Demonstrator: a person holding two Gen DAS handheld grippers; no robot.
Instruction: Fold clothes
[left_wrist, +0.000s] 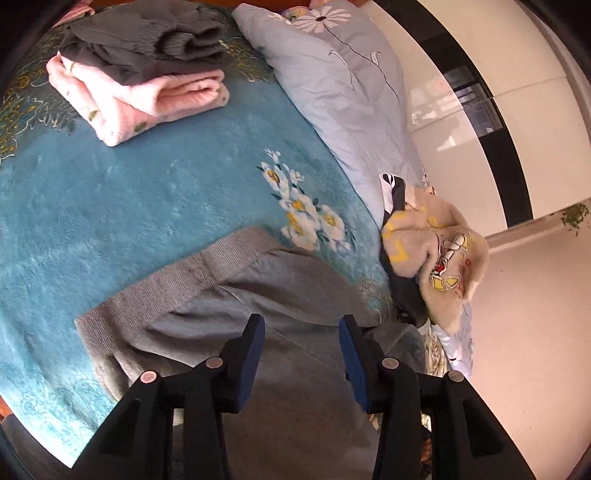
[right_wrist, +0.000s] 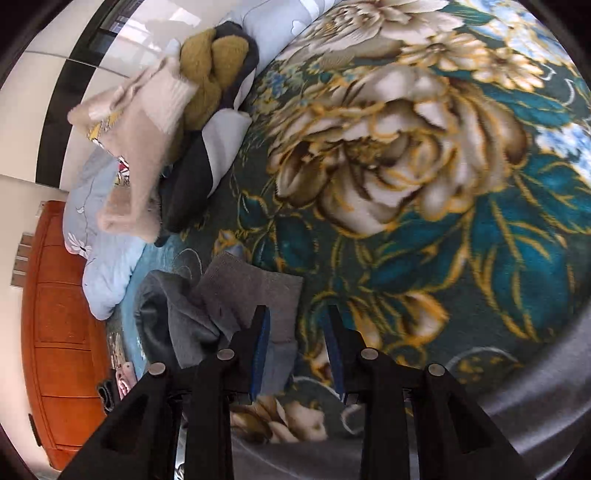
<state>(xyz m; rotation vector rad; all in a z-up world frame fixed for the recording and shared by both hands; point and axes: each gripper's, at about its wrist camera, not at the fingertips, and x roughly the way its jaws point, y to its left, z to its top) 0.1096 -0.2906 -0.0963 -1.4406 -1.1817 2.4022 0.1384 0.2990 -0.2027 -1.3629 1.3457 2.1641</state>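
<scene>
A grey knit garment (left_wrist: 258, 295) with a ribbed hem lies flat on the teal floral blanket (left_wrist: 129, 192). My left gripper (left_wrist: 302, 325) hovers just over it, open, with nothing between the blue pads. In the right wrist view a ribbed end of the grey garment (right_wrist: 243, 288) lies on the flowered blanket (right_wrist: 424, 206). My right gripper (right_wrist: 297, 317) is open above the cloth's right edge, its pads gripping nothing. A folded pink garment (left_wrist: 147, 96) with a folded dark grey one (left_wrist: 147, 40) on top sits at the far left.
A heap of unfolded clothes, topped by a beige cartoon sweater (left_wrist: 436, 251) (right_wrist: 144, 140), rests against a pale blue duvet (left_wrist: 343, 92) at the bed's edge. An orange wooden cabinet (right_wrist: 62, 314) and a white glossy wardrobe (left_wrist: 461, 92) stand beyond the bed.
</scene>
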